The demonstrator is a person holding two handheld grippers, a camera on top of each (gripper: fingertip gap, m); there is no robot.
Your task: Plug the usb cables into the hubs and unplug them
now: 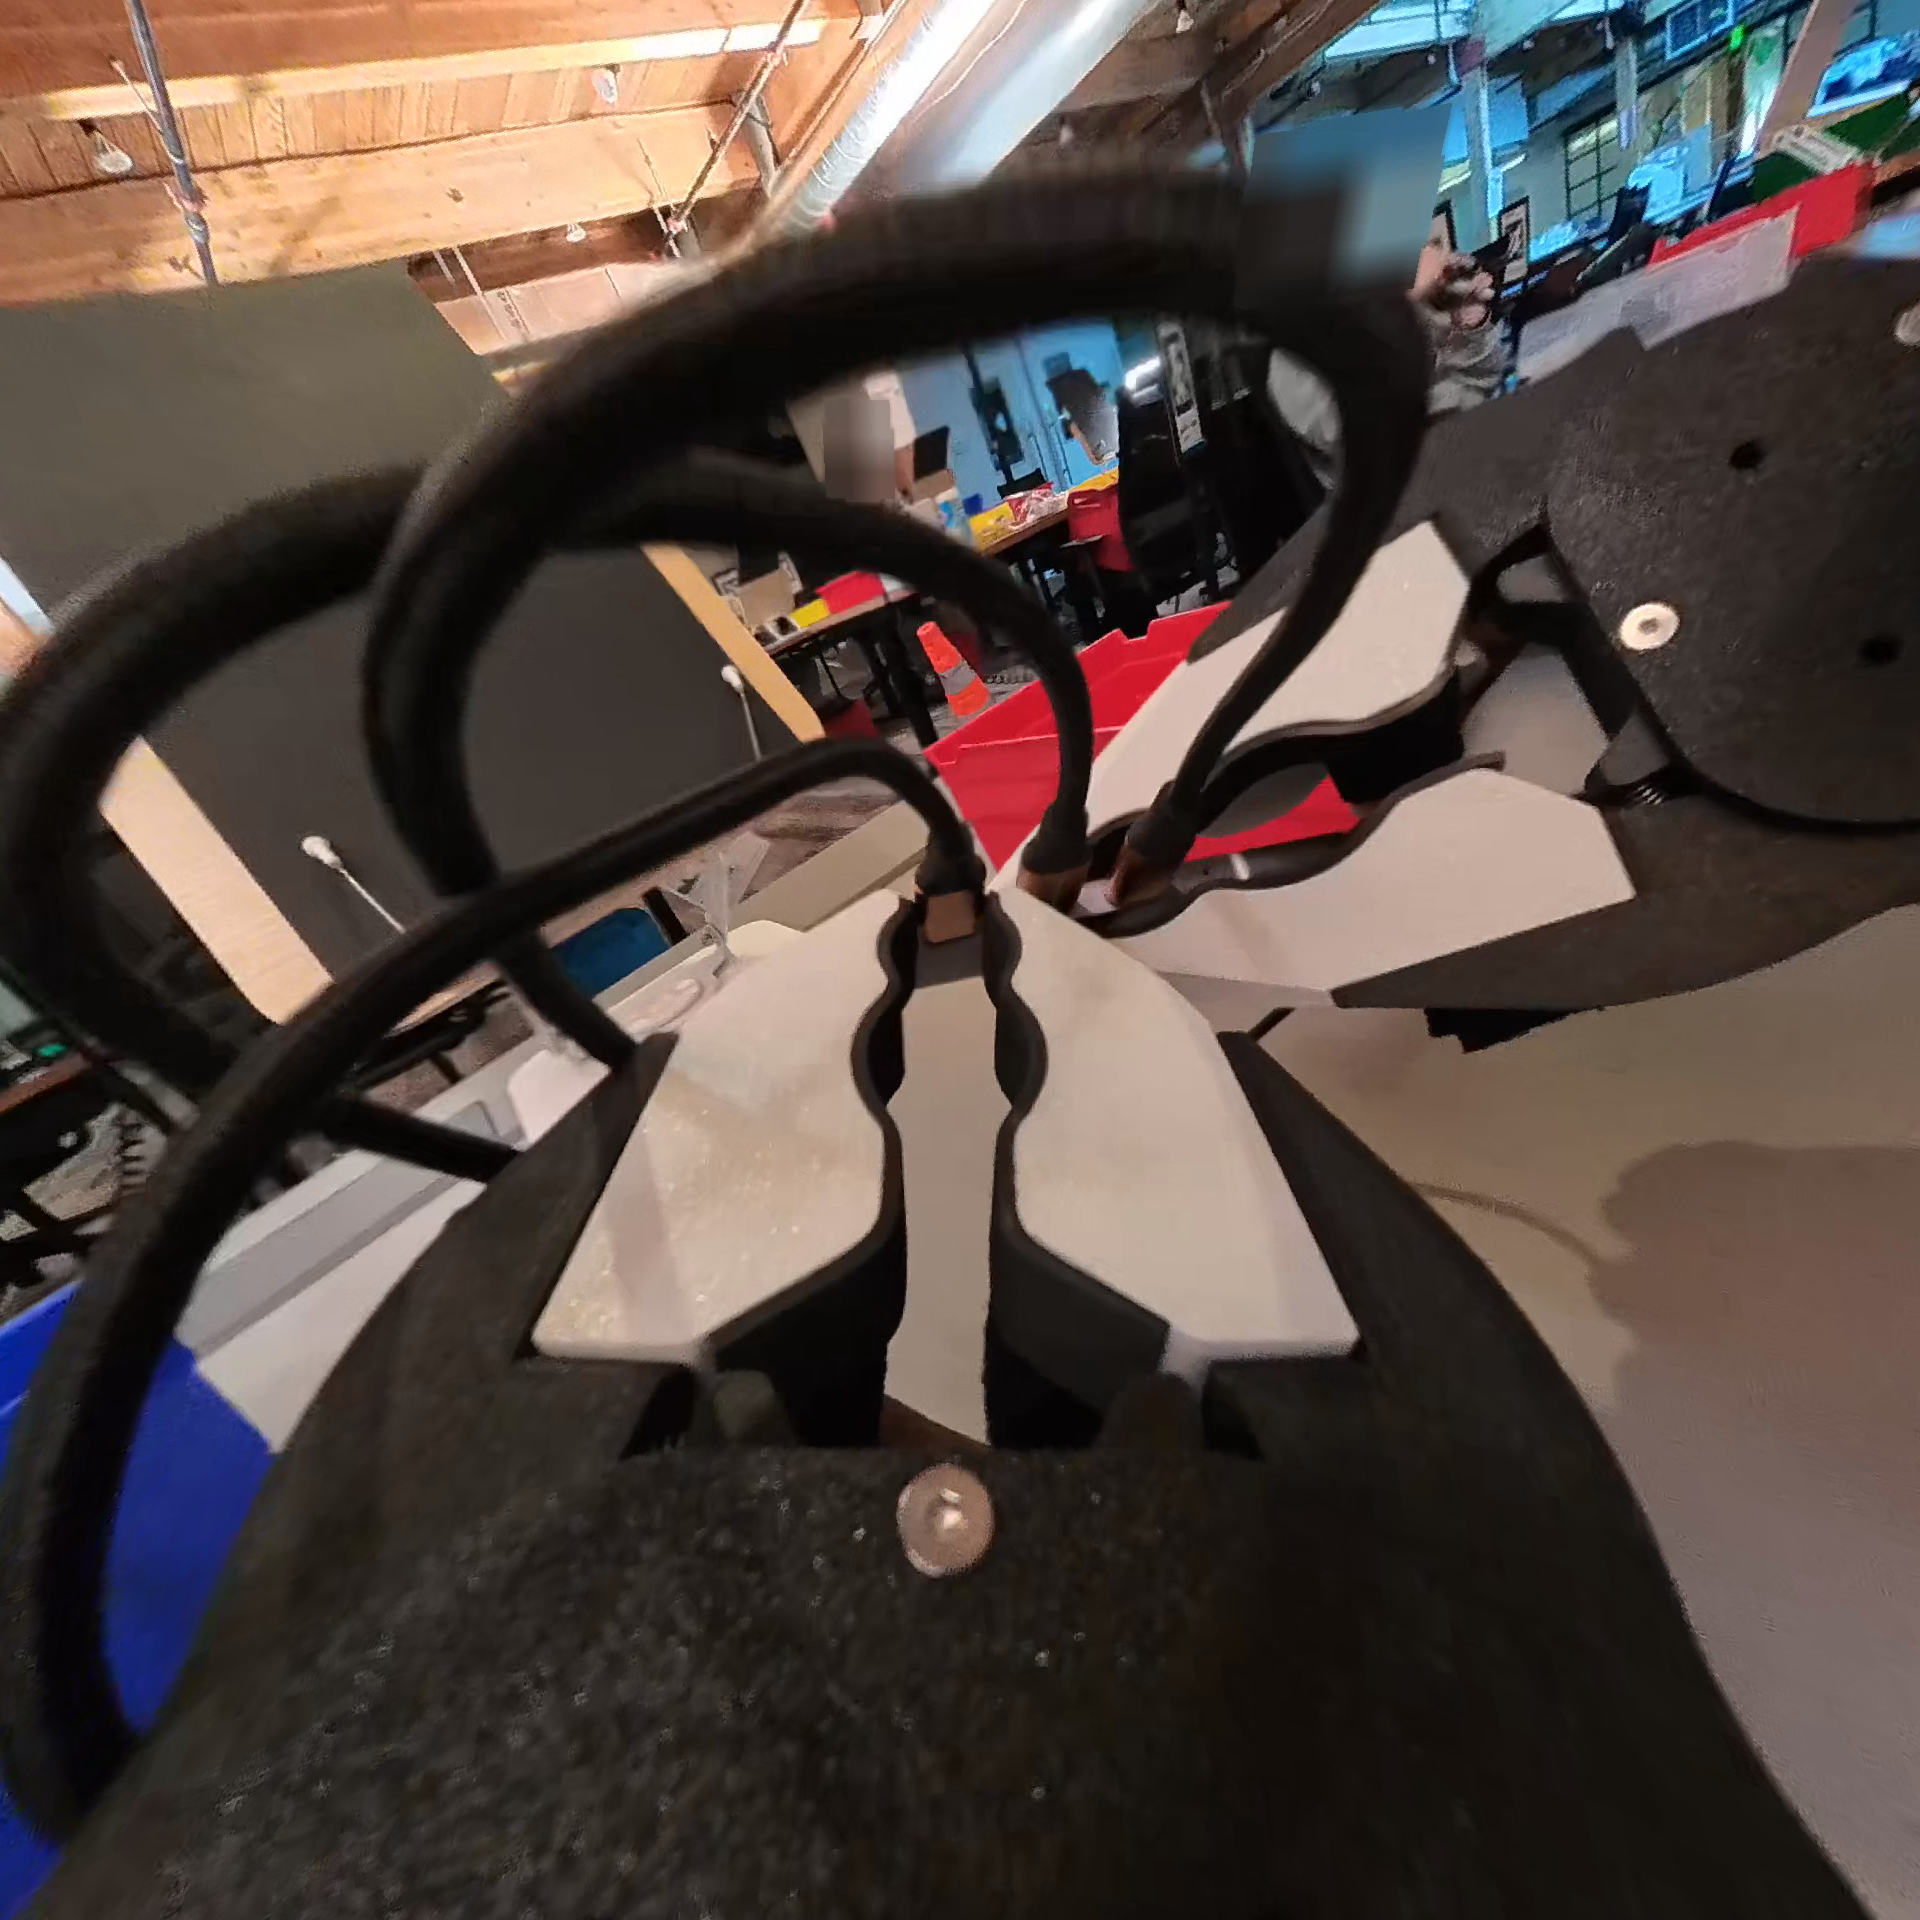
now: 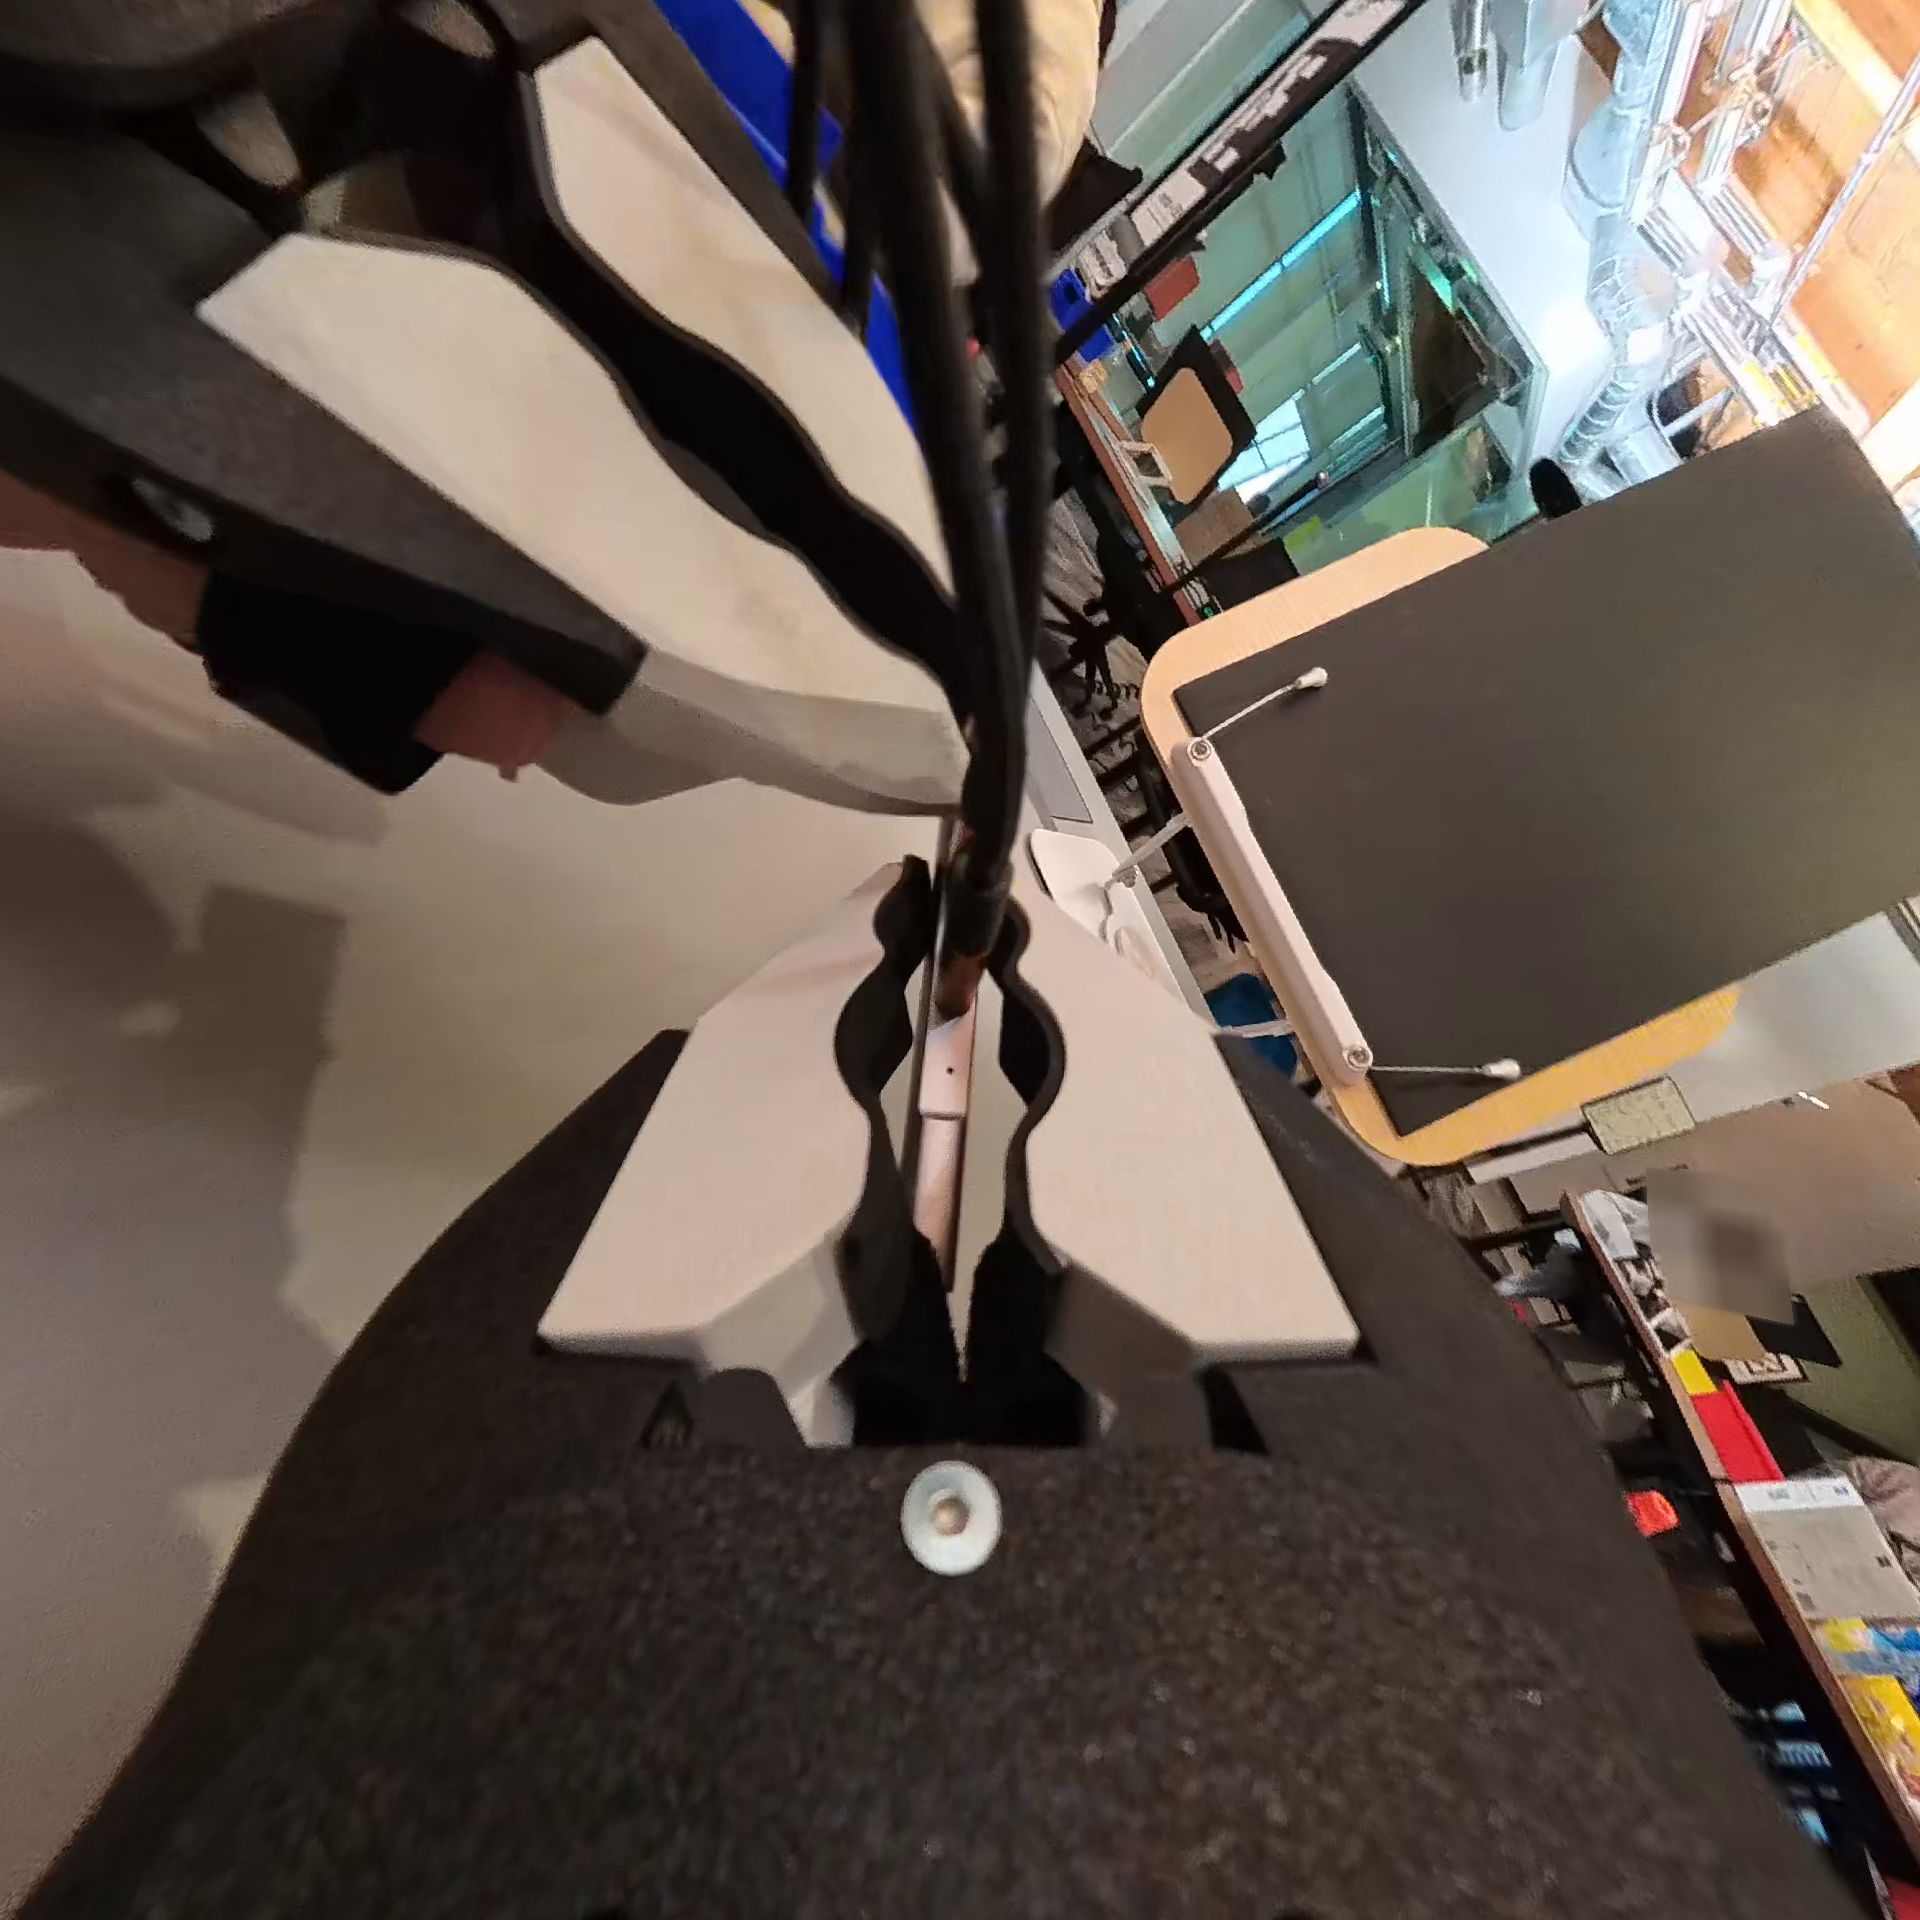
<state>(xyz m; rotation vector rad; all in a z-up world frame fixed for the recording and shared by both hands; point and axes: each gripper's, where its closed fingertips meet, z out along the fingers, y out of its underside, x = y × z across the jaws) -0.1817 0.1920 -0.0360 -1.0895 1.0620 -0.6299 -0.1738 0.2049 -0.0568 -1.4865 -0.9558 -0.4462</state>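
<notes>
Pinches with the left gripper a copper-coloured plug, jaws drawn almost together on it at the very tips, just left of the slim silver adapter

Clamps that adapter edge-on in the right gripper, jaws narrowed onto its thin sides; shows as a pale strip running back between the dark wavy pads

Meets tip to tip above the adapter: left gripper slanting in from the upper left in the right wrist view, right gripper slanting in from the upper right in the left wrist view

Carries two more copper-ended plugs already seated in the adapter's end, side by side, each trailing a cable

Loops up and away from the adapter as thick black braided cables, arching wide to the left and over the top in the left wrist view; hangs as a tight black bundle straight above the adapter in the right wrist view

Wraps the left gripper's body, left of the adapter, with a hand in a black fingerless glove

Lies beneath the adapter as a pale grey tabletop

Sits just behind the adapter as a red bin, well to its lower left as a blue bin

Stands right of the adapter in the right wrist view as a black panel with a light wooden rim
</notes>
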